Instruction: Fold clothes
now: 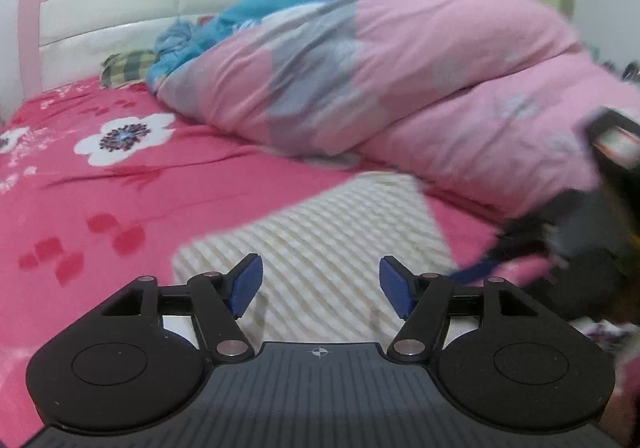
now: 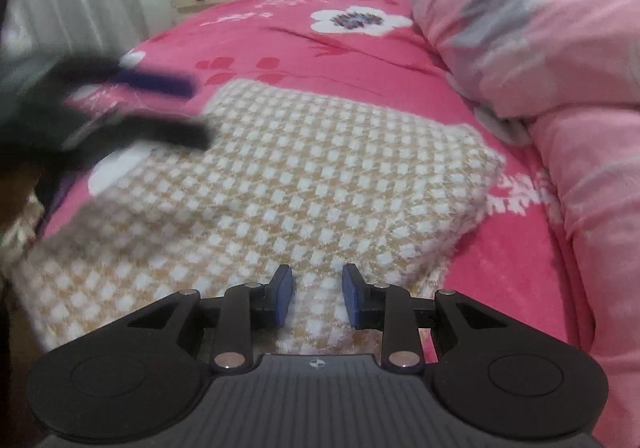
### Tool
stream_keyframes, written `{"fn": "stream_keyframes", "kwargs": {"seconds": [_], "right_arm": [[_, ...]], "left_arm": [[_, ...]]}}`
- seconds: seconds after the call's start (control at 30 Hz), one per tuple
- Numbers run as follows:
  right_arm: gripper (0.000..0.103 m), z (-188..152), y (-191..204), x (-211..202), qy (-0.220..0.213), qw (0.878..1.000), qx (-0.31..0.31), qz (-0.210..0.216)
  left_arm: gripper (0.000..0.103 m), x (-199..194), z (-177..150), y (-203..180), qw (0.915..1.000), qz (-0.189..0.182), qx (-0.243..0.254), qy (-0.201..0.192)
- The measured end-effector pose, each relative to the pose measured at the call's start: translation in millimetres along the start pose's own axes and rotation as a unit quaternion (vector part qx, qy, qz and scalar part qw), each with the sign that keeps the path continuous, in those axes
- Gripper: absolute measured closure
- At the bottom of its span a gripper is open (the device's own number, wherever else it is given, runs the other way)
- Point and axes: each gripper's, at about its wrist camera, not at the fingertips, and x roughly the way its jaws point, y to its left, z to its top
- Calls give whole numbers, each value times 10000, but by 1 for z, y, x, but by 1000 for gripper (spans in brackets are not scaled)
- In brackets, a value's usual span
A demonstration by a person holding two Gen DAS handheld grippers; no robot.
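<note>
Left tool (image 1: pixel 321 288): jaws spread wide, blue pads clear of everything, nothing between them. It hangs above the near end of the garment, released. Right tool (image 2: pixel 316 296): jaws parted to a narrower gap, garment visible below and between the pads. The pads do not appear to press any cloth, so I read it as released too, though the fabric lies close under them.

Step in hand, as I judge it: setting up the next fold on a piece already laid flat. To do it well, each tool should take one near corner of the cloth, pinch only the top layer, and lift both together so the edge stays straight. Carry the edge over evenly to meet the far edge, then let go low to avoid a slump. Both tools show motion blur in the other's view, so slow them before closing.

Garment (image 2: pixel 304 175): cream-and-tan checked knit, thick and soft-looking, spread flat in a rough rectangle. It lies on the bed (image 2: pixel 280 43) at the near edge, over a bright pink floral sheet. Its far right corner looks slightly ragged and rounded. It probably drapes heavily and will not hold a crease.

Pink quilt (image 1: pixel 420 79): bunched along the right side of the bed, just beside the garment, leaving limited room there.
</note>
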Motion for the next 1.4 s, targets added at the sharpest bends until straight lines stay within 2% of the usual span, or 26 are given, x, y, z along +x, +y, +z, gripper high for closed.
{"fn": "stream_keyframes", "kwargs": {"seconds": [0.1, 0.23, 0.3, 0.37, 0.43, 0.5, 0.57, 0.63, 0.7, 0.73, 0.8, 0.87, 1.0, 1.4], "right_arm": [[73, -1, 1, -4, -84, 9999, -27, -57], [72, 16, 15, -34, -349, 9978, -556, -15], [72, 23, 26, -59, -642, 9938, -742, 524], [73, 22, 38, -58, -453, 9903, -952, 907], [72, 9, 48, -39, -18, 9895, -1082, 953], [72, 6, 47, -36, 28, 9912, -882, 987], [73, 6, 46, -36, 23, 9922, -728, 1015], [73, 19, 46, -51, -233, 9906, -824, 1064], [73, 23, 55, -69, -554, 9830, -1154, 1318], [73, 21, 61, -71, -550, 9796, -1334, 1402], [74, 10, 71, -57, -280, 9766, -1568, 1443], [72, -11, 74, -34, -33, 9780, -1451, 1495], [72, -10, 65, -31, -40, 9802, -1043, 1680], [73, -16, 68, -35, -130, 9803, -1128, 1614]], "left_arm": [[37, 51, 6, 16, 9945, 655, -132, 811], [33, 64, 9, 16, 9902, 844, -311, 1069], [33, 65, 12, 16, 9884, 873, -440, 1163], [33, 65, 14, 17, 9871, 878, -484, 1246], [33, 64, 14, 17, 9856, 895, -585, 1312], [32, 64, 16, 14, 9837, 956, -583, 1409], [32, 66, 19, 13, 9829, 1022, -507, 1443], [32, 69, 21, 14, 9818, 1034, -542, 1496], [32, 70, 23, 15, 9809, 1035, -584, 1540], [32, 70, 23, 15, 9808, 1053, -567, 1539], [32, 70, 22, 13, 9807, 1089, -533, 1536], [32, 71, 23, 12, 9798, 1093, -518, 1591], [32, 70, 23, 9, 9792, 1131, -426, 1627], [31, 69, 24, 11, 9790, 1121, -428, 1651]]}}
